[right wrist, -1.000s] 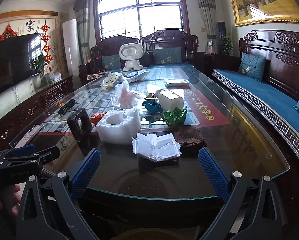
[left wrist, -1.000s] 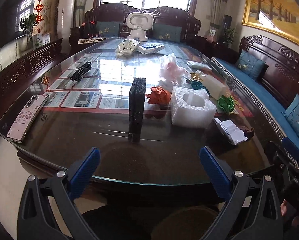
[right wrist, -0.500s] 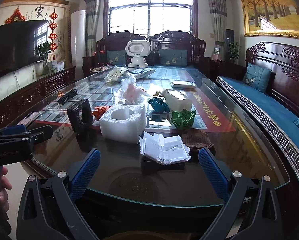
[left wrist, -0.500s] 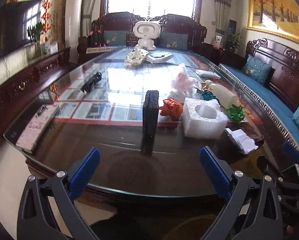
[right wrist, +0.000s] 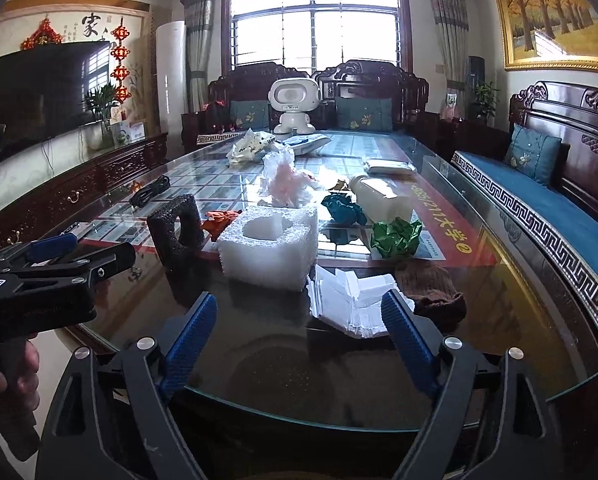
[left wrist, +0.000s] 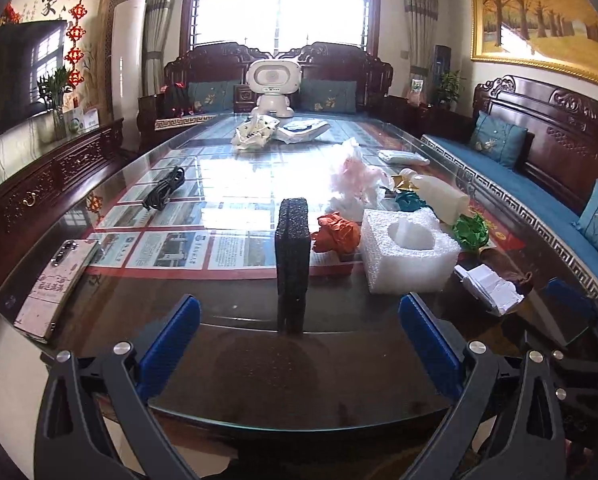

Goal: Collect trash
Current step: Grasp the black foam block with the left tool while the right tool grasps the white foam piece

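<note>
**Trash spread on glass table ahead of both grippers**

A glass table [right wrist: 519,320] is seen ahead of both tools, with carved sofas around it and a white toy robot [right wrist: 293,106] at its far end. A phone [left wrist: 57,280] lies ahead and to the left of the left gripper [left wrist: 299,346], and a black cable [left wrist: 163,188] farther off on the same side.

Straight ahead of the left gripper a black foam block [left wrist: 293,264] stands upright on its narrow edge, its long axis vertical. It is dark and coarse-pored. To its right a white foam block [left wrist: 409,254] with a hollowed top is set; an orange paper ball [left wrist: 336,234] lies between and behind them. Green [right wrist: 395,236] and teal [right wrist: 343,208] paper balls, a white bottle [right wrist: 381,198] lying on its side and a pink-white plastic wad [right wrist: 287,180] are seen beyond.

Just ahead of the right gripper [right wrist: 299,340] a stack of folded white paper [right wrist: 349,300] lies flat, partly behind the right finger. A brown crumpled cloth [right wrist: 435,288] touches it on the right.

The left gripper's jaws are spread wide, with nothing between them. The right gripper's jaws are closing, though still wide apart, and nothing is pinched.
</note>
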`<action>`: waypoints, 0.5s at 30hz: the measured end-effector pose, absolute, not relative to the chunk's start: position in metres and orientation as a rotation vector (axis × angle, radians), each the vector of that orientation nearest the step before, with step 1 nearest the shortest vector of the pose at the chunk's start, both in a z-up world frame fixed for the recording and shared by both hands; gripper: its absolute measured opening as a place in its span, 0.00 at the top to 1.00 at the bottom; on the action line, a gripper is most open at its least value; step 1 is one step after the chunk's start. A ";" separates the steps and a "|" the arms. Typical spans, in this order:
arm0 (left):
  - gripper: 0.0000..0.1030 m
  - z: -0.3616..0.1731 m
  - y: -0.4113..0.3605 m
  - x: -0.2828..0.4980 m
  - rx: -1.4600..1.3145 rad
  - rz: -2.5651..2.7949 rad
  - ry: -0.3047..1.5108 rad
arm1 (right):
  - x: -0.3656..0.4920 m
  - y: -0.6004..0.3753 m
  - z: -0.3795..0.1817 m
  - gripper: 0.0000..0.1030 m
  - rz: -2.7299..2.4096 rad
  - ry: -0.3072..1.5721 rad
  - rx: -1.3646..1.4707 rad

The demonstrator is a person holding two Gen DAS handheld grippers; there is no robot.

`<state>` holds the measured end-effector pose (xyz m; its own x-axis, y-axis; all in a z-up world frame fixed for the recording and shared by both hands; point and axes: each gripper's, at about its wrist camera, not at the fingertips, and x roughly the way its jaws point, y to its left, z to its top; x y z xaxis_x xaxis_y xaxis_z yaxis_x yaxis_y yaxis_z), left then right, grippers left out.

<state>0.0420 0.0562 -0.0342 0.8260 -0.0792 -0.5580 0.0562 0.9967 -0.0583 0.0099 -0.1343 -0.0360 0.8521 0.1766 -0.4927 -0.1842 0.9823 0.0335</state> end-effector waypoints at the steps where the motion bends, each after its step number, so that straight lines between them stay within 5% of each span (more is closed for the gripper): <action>1: 0.04 -0.035 0.057 0.044 -0.040 -0.076 0.599 | 0.011 -0.133 -0.036 0.22 0.192 0.516 -0.013; 15: 0.04 -0.060 0.061 0.113 -0.033 0.000 0.660 | 0.029 -0.127 -0.040 0.23 0.233 0.530 0.022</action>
<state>0.1127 0.0610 -0.0605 0.7901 -0.0109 -0.6129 -0.0103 0.9995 -0.0311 0.0290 -0.1267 -0.0396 0.8370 0.2258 -0.4985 -0.2145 0.9734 0.0809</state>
